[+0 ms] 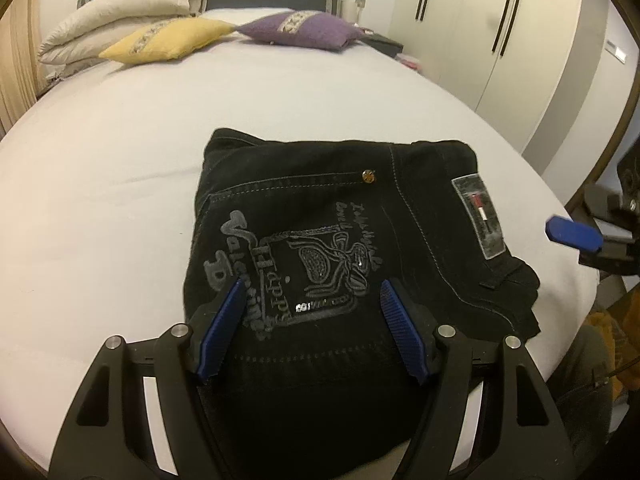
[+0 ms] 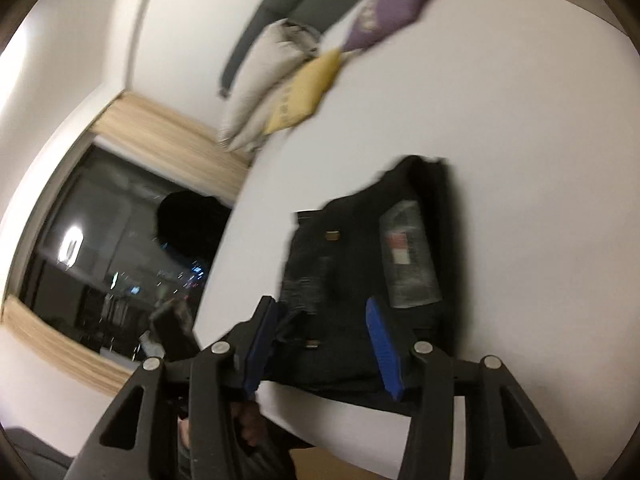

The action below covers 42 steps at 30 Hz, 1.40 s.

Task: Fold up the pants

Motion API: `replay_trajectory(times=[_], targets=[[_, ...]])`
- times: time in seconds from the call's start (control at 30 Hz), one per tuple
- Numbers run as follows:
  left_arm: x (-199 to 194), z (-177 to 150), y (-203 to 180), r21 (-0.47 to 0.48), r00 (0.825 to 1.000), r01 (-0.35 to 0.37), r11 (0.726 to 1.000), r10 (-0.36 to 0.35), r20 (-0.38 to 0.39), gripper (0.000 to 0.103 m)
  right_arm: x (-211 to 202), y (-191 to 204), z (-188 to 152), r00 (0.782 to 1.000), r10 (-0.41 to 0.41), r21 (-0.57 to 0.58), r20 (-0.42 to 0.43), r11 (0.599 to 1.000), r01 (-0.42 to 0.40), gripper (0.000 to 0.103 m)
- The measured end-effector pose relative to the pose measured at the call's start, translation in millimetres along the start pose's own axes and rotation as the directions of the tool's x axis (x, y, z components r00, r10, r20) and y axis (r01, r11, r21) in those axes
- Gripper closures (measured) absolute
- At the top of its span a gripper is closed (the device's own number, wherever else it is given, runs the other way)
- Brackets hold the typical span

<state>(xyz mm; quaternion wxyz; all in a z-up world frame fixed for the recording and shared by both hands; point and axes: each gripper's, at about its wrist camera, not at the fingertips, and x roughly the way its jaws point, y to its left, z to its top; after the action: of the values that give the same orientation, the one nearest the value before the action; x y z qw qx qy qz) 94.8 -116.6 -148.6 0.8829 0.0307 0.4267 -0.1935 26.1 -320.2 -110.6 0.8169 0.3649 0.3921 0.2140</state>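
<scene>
The black pants (image 1: pixel 320 240) lie folded into a compact square on the white bed (image 1: pixel 100 200), printed back pocket and grey label patch facing up. My left gripper (image 1: pixel 312 292) is open and empty, hovering just above the near part of the pants. My right gripper (image 2: pixel 320 316) is open and empty, tilted, above the near edge of the pants (image 2: pixel 360 248). One of its blue fingertips (image 1: pixel 572 234) shows at the right edge of the left wrist view, off the bed's side. The right wrist view is blurred.
A yellow cushion (image 1: pixel 168 38), a purple cushion (image 1: pixel 300 28) and a folded beige duvet (image 1: pixel 128 8) lie at the head of the bed. White wardrobe doors (image 1: pixel 500 40) stand at the right. A dark window (image 2: pixel 112 240) is on the left in the right wrist view.
</scene>
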Motion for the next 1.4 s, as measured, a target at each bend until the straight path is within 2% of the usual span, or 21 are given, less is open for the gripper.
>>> replay_trajectory(times=[0.1,0.17,0.23,0.3,0.37,0.4,0.43,0.5,0.6,0.73,0.9,0.97,1.07,1.1,1.13,1.17,1.2,1.23,1.27,1.33,1.4], targets=[[-5,-12,3,-0.012,1.000,0.003,1.000,-0.003,0.007,0.034,19,-2,-14,0.998,0.010,-0.007,-0.059,1.000,-0.010,0.053],[-2,-21,4,-0.003,1.000,0.004,1.000,-0.004,-0.006,0.034,41,-23,-28,0.991,-0.050,0.018,-0.128,0.998,0.053,0.055],[0,-26,4,0.004,1.000,0.010,1.000,-0.010,-0.012,0.034,46,-41,-39,0.989,-0.071,0.038,-0.127,0.996,0.077,0.086],[-5,-24,6,-0.010,1.000,0.026,1.000,-0.026,-0.006,0.034,36,-48,-40,0.994,-0.034,0.072,-0.104,0.997,0.042,0.086],[-13,-20,12,-0.027,0.999,0.034,0.999,-0.034,0.008,0.034,28,-46,-34,0.993,-0.045,0.048,-0.109,0.998,0.051,0.086],[-18,-18,15,-0.037,0.999,0.035,0.999,-0.035,0.018,0.034,23,-44,-32,0.992,-0.064,0.031,-0.113,0.997,0.068,0.083],[-23,-16,19,-0.046,0.999,0.039,0.998,-0.038,0.034,0.034,12,-40,-27,0.991,-0.074,0.022,-0.107,0.997,0.077,0.069],[-31,-6,26,-0.054,0.998,0.031,0.998,-0.027,0.065,0.034,2,-34,-18,0.994,-0.070,0.024,-0.078,0.997,0.072,0.052],[-28,5,40,-0.069,0.998,0.001,0.998,0.003,0.063,0.034,1,-10,16,0.999,-0.029,0.011,-0.046,1.000,0.029,0.050],[-20,-4,48,-0.080,0.999,0.004,0.997,-0.001,0.040,0.034,44,31,59,0.994,0.030,-0.056,-0.101,0.998,-0.035,0.045],[-9,-39,39,-0.099,1.000,0.021,0.995,-0.020,0.013,0.034,151,71,90,0.939,0.091,-0.094,-0.332,0.987,-0.128,0.044],[-5,-45,47,-0.150,0.998,0.058,0.987,-0.057,0.011,0.034,201,66,91,0.896,0.123,-0.037,-0.427,0.988,-0.153,0.044],[-1,-45,46,-0.113,0.999,0.052,0.992,-0.052,0.003,0.033,258,44,87,0.866,0.061,-0.006,-0.497,0.997,-0.074,0.045],[1,-46,45,-0.101,0.999,0.040,0.994,-0.041,-0.002,0.033,273,33,87,0.862,0.047,0.010,-0.504,0.999,-0.049,0.052],[2,-47,45,-0.100,0.999,0.038,0.994,-0.039,-0.003,0.033,279,24,89,0.867,0.041,0.030,-0.496,0.999,-0.030,0.069],[3,-48,46,-0.105,0.999,0.042,0.994,-0.042,0.000,0.033,280,15,94,0.879,0.043,0.054,-0.476,0.998,-0.020,0.078],[4,-50,47,-0.107,0.999,0.047,0.993,-0.047,0.007,0.033,278,8,101,0.895,0.044,0.074,-0.443,0.997,-0.012,0.086],[4,-51,47,-0.104,0.999,0.049,0.993,-0.048,0.012,0.033,270,-1,113,0.927,0.031,0.100,-0.373,0.995,0.008,0.086],[4,-53,47,-0.101,0.999,0.050,0.994,-0.048,0.016,0.033,264,-5,120,0.941,0.002,0.105,-0.340,0.994,0.036,0.085],[4,-53,47,-0.104,0.999,0.050,0.993,-0.049,0.015,0.033,240,-5,133,0.960,-0.084,0.084,-0.268,0.990,0.110,0.060],[4,-55,48,-0.104,0.999,0.048,0.993,-0.047,0.018,0.032,216,10,133,0.968,-0.034,0.050,-0.247,0.998,0.048,0.049]])
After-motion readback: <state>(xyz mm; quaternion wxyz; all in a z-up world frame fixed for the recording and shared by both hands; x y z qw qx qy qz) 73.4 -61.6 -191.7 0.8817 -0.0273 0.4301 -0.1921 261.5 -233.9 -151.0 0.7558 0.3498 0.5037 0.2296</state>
